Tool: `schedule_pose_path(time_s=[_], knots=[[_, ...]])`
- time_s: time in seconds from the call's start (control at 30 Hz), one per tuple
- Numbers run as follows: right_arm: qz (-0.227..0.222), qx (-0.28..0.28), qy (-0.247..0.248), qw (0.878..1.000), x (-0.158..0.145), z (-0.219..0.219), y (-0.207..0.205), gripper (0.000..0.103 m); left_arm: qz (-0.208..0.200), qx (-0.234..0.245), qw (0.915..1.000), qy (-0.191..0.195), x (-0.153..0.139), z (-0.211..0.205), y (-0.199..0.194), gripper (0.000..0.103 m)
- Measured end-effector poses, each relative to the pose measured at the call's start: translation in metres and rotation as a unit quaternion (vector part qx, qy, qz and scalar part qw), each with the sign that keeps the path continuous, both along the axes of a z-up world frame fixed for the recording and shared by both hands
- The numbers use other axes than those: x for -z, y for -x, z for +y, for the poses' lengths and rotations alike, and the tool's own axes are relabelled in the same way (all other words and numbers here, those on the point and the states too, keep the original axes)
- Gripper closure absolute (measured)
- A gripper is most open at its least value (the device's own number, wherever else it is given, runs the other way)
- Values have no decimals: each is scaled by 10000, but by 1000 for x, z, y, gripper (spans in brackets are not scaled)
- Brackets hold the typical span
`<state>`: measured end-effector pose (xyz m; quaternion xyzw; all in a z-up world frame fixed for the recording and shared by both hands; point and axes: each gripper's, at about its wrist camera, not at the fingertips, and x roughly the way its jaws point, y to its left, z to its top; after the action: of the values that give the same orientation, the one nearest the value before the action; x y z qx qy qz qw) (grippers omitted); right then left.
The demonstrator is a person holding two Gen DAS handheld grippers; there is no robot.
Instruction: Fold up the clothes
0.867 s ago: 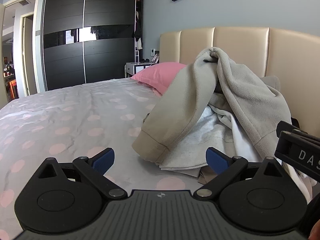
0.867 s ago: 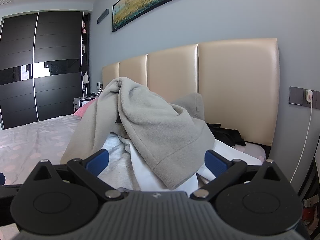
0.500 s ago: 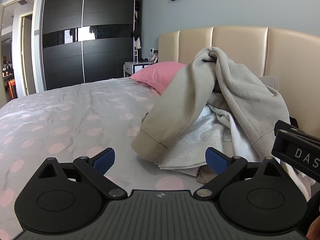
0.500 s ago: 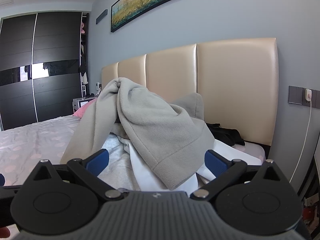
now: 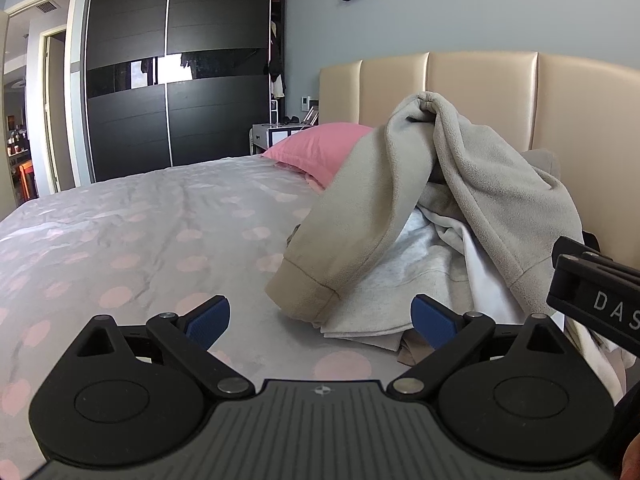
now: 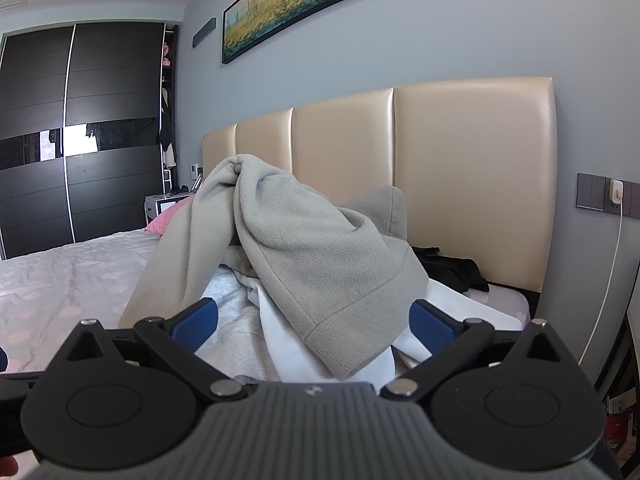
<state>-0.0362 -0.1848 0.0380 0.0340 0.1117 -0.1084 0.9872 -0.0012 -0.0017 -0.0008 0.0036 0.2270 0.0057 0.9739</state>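
Note:
A beige fleece garment (image 5: pixel 408 200) is heaped on top of a pile of clothes at the head of the bed; it also shows in the right wrist view (image 6: pixel 304 256). Under it lie a light grey sweatshirt (image 5: pixel 400 280) and a white garment (image 6: pixel 288 348). My left gripper (image 5: pixel 320 320) is open and empty, just short of the fleece's hanging hem. My right gripper (image 6: pixel 312 320) is open and empty, close in front of the pile. The right gripper's body (image 5: pixel 596 300) shows at the right edge of the left wrist view.
The bed has a grey cover with pink dots (image 5: pixel 140 240). A pink pillow (image 5: pixel 320 148) and a beige padded headboard (image 6: pixel 472 168) stand behind the pile. A black garment (image 6: pixel 452 268) lies by the headboard. A dark wardrobe (image 5: pixel 172 68) stands beyond the bed.
Both grippers have crept slightly closer to the clothes pile. Both stay open and empty. The pile has not moved.

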Motion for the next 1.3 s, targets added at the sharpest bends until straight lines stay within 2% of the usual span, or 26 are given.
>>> schedule_pose_path(time_s=[1.3], knots=[[-38, -9, -101, 9999, -2, -4, 3, 1, 26, -58, 9999, -92, 1, 0, 6, 4]])
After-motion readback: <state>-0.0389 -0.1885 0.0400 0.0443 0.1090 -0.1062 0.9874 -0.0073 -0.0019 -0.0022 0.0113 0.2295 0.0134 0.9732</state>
